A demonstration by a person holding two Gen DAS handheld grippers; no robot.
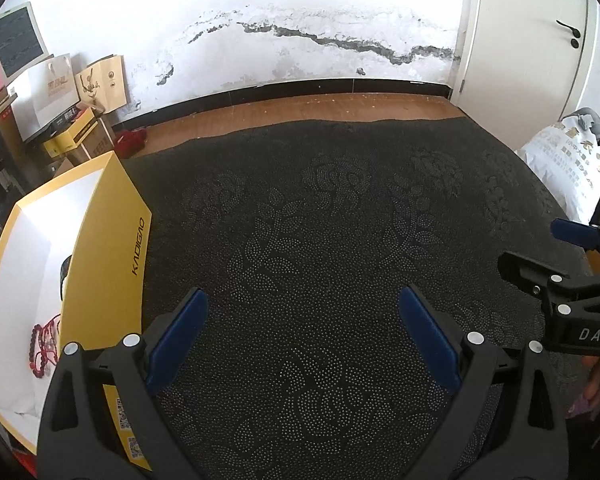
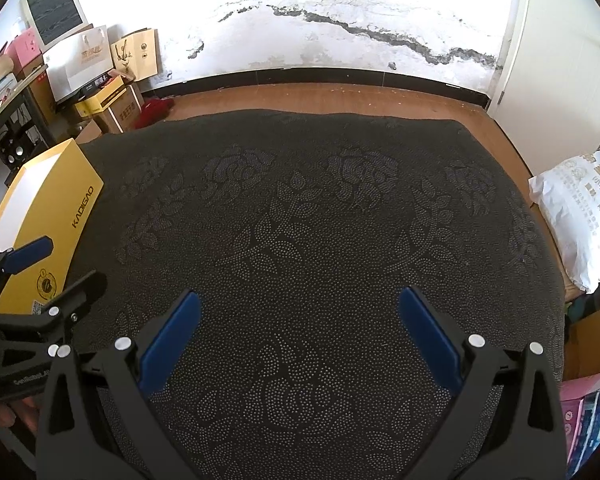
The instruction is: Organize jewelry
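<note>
A yellow box (image 1: 108, 240) with a white inside stands open at the left of the dark patterned cloth (image 1: 320, 240). Red bead jewelry (image 1: 42, 340) lies inside it, with a dark item (image 1: 65, 270) further back against the near wall. My left gripper (image 1: 304, 312) is open and empty over the cloth, just right of the box. My right gripper (image 2: 298, 312) is open and empty over the middle of the cloth. The box also shows in the right wrist view (image 2: 56, 220); its contents are hidden there. Each gripper appears in the other's view, the right (image 1: 540, 252) and the left (image 2: 56, 264).
A white printed bag (image 2: 576, 216) lies off the cloth's right edge. Cartons and paper bags (image 1: 80, 92) are stacked at the back left by a wall with peeling paint. Wooden floor (image 1: 300, 108) runs behind the cloth. A white door (image 1: 528, 40) stands at the back right.
</note>
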